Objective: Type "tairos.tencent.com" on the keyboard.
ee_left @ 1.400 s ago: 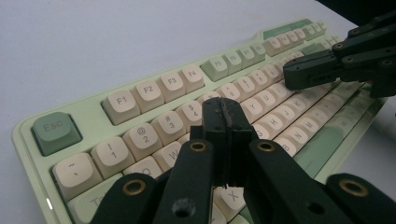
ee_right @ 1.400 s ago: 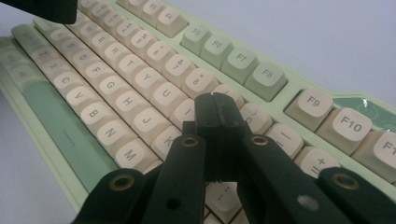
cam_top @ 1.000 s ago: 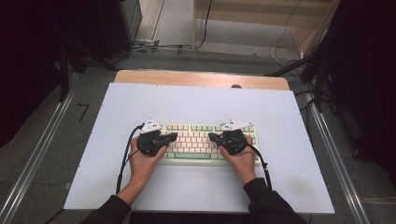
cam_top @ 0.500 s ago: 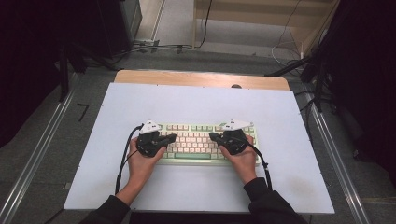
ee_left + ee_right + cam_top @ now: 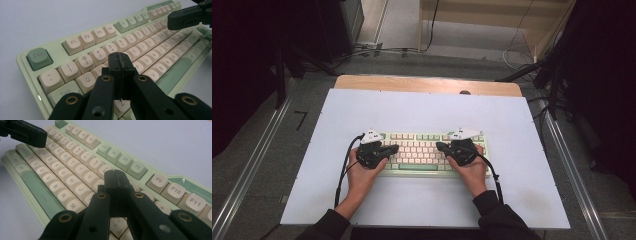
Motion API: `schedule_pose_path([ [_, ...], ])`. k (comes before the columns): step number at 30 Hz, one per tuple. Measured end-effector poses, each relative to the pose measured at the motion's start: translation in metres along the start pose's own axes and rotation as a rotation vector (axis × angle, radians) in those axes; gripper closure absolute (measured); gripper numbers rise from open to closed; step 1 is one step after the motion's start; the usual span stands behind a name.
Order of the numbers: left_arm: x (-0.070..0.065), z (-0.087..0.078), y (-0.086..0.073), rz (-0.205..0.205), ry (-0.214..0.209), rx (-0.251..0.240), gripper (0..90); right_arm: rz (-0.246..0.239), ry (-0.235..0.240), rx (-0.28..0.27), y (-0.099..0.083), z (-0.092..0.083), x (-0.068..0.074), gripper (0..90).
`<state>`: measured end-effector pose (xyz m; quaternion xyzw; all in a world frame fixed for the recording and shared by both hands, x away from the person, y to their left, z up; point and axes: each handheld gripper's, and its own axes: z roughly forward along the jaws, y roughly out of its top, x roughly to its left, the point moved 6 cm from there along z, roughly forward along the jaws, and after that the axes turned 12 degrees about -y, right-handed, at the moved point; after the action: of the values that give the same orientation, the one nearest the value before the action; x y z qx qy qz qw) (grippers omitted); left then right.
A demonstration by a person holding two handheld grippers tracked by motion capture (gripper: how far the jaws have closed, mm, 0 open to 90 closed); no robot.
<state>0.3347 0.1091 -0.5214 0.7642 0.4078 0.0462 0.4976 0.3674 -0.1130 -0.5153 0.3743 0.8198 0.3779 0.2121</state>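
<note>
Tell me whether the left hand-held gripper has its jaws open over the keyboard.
No: the left hand-held gripper has its jaws pressed together, empty, above the keyboard.

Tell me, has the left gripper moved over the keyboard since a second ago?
No. In the high view the left gripper sits shut over the same left-hand keys of the keyboard, with nothing between its jaws.
</note>
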Motion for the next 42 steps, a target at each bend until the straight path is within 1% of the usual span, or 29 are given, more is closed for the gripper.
schedule_pose_path([
  [6,0.0006,0.0009,-0.0013,0.004,0.005,0.010,90.0,0.000,-0.001,0.000,0.0000,0.0000,-0.0001,87.5],
  [10,0.0007,0.0026,-0.0037,0.001,-0.002,0.033,90.0,-0.001,-0.001,0.001,-0.0001,0.0001,0.0001,87.5],
  [15,0.0009,0.0038,-0.0053,0.001,-0.002,0.046,90.0,-0.001,0.000,0.001,0.0000,-0.0003,0.0007,87.5],
  [36,-0.0002,0.0047,-0.0061,0.011,-0.002,0.050,90.0,-0.003,-0.001,0.001,-0.0003,-0.0002,0.0008,87.5],
  [38,0.0000,0.0059,-0.0073,0.008,-0.001,0.063,90.0,-0.003,-0.001,0.001,-0.0003,-0.0002,0.0007,87.5],
  [39,0.0001,0.0065,-0.0080,0.012,-0.010,0.070,90.0,-0.003,-0.001,0.002,-0.0004,-0.0001,0.0007,87.5],
  [42,-0.0003,0.0049,-0.0070,0.013,0.001,0.060,90.0,-0.003,-0.001,0.002,-0.0005,-0.0001,0.0007,87.5],
])
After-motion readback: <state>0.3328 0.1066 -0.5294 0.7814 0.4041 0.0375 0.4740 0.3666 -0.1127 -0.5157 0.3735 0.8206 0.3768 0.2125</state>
